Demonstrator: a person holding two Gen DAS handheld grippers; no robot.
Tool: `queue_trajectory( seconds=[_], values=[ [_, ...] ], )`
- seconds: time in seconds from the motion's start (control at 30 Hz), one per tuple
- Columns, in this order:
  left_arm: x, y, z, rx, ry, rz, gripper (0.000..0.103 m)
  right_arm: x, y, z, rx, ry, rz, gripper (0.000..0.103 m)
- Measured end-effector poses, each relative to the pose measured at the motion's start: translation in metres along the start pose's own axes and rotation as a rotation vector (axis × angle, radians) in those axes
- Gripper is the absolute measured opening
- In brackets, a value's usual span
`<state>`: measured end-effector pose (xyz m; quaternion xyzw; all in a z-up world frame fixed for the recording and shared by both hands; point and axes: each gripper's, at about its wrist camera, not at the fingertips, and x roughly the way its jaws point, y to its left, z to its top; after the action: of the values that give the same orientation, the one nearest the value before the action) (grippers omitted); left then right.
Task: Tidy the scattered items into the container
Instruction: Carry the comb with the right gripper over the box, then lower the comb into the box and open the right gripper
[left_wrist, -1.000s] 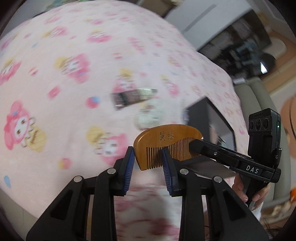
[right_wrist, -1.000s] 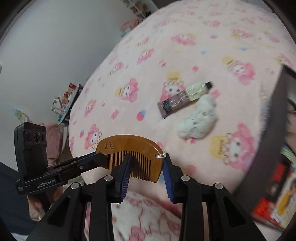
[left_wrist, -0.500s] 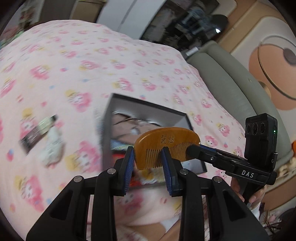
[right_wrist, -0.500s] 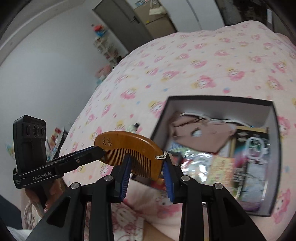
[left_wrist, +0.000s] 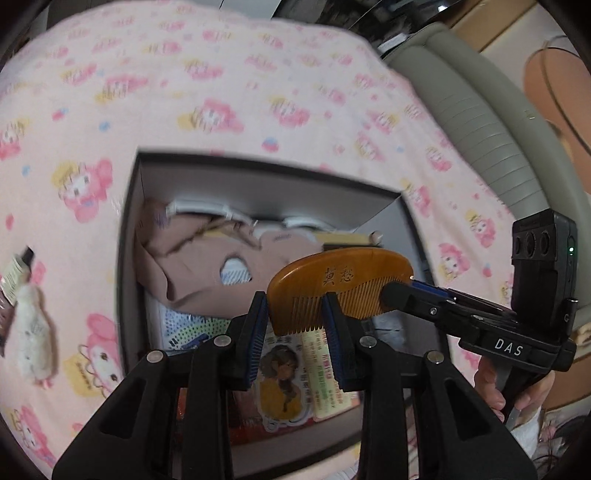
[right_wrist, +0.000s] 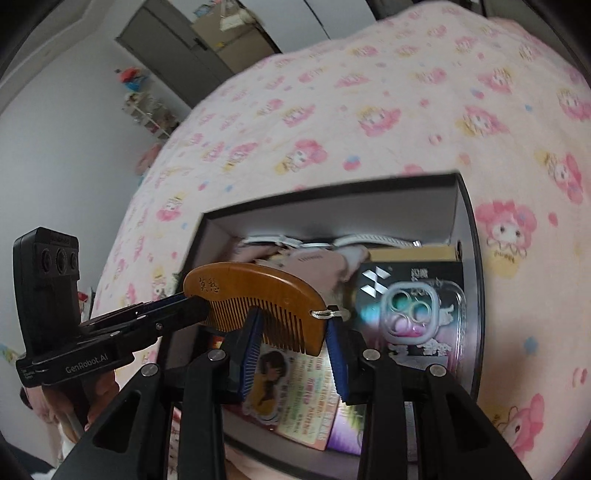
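Observation:
A brown wooden comb (left_wrist: 332, 284) is held by both grippers at once, above the open dark box (left_wrist: 127, 236). My left gripper (left_wrist: 295, 325) is shut on the comb's toothed edge at one end. My right gripper (right_wrist: 293, 332) is shut on the other end, near its small metal ring (right_wrist: 320, 314). The comb shows in the right wrist view too (right_wrist: 255, 295). The box (right_wrist: 469, 229) holds a pink cloth (left_wrist: 199, 258), printed packets (left_wrist: 295, 373) and a phone case pack (right_wrist: 413, 314). A tube (left_wrist: 13, 280) and a white fluffy item (left_wrist: 35, 339) lie on the blanket left of the box.
The pink cartoon-print blanket (left_wrist: 221, 81) covers the bed around the box. A grey padded headboard (left_wrist: 480, 122) runs along the right. In the right wrist view a white wall (right_wrist: 55, 129) and a shelf with toys (right_wrist: 147, 110) stand beyond the bed's left edge.
Both grippers have carried the comb from over the blanket to above the box. The box now fills the middle of both views, and the tube and fluffy item have slid to the left edge.

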<state>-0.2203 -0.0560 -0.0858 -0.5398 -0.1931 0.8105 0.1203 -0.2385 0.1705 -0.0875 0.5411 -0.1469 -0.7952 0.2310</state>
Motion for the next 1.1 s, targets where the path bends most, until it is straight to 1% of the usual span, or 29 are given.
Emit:
queue_trajectory(
  seconds=[0.07, 0.13, 0.2, 0.3, 0.37, 0.5, 0.57, 0.7, 0.83, 0.93, 1.03, 1.1],
  values=[
    [0.011, 0.003, -0.005, -0.015, 0.019, 0.03, 0.029, 0.013, -0.004, 0.0, 0.014, 0.032, -0.025, 0.032],
    [0.018, 0.004, -0.013, -0.036, 0.026, 0.083, 0.029, 0.026, -0.004, -0.005, 0.025, 0.073, -0.052, 0.032],
    [0.028, 0.003, -0.019, -0.044, 0.048, 0.105, 0.03, 0.037, -0.005, -0.01, 0.031, 0.119, -0.093, 0.032],
    [0.036, 0.0, -0.026, -0.023, 0.07, 0.114, 0.03, 0.035, -0.007, -0.016, 0.03, 0.119, -0.142, 0.032],
    [0.034, 0.001, -0.028, -0.022, 0.062, 0.128, 0.03, 0.027, -0.011, -0.018, 0.036, 0.09, -0.162, 0.032],
    [0.028, 0.006, -0.034, -0.041, 0.023, 0.13, 0.03, 0.005, -0.015, -0.019, 0.05, 0.011, -0.204, 0.032],
    [0.026, 0.006, -0.037, -0.033, 0.009, 0.135, 0.03, -0.001, -0.01, -0.019, 0.02, -0.017, -0.205, 0.032],
    [0.03, 0.004, -0.035, -0.019, 0.012, 0.137, 0.03, 0.017, 0.004, -0.026, -0.041, 0.057, -0.177, 0.032],
    [0.039, 0.002, -0.032, 0.002, 0.049, 0.15, 0.03, 0.037, 0.005, -0.03, -0.053, 0.135, -0.219, 0.031],
    [0.042, 0.003, -0.031, -0.006, 0.071, 0.162, 0.03, 0.044, 0.0, -0.031, -0.048, 0.152, -0.254, 0.031],
    [0.044, 0.008, -0.03, -0.028, 0.087, 0.149, 0.03, 0.046, -0.002, -0.031, -0.04, 0.159, -0.254, 0.031],
    [0.039, 0.009, -0.031, -0.031, 0.07, 0.128, 0.03, 0.043, -0.001, -0.031, -0.039, 0.15, -0.254, 0.031]
  ],
)
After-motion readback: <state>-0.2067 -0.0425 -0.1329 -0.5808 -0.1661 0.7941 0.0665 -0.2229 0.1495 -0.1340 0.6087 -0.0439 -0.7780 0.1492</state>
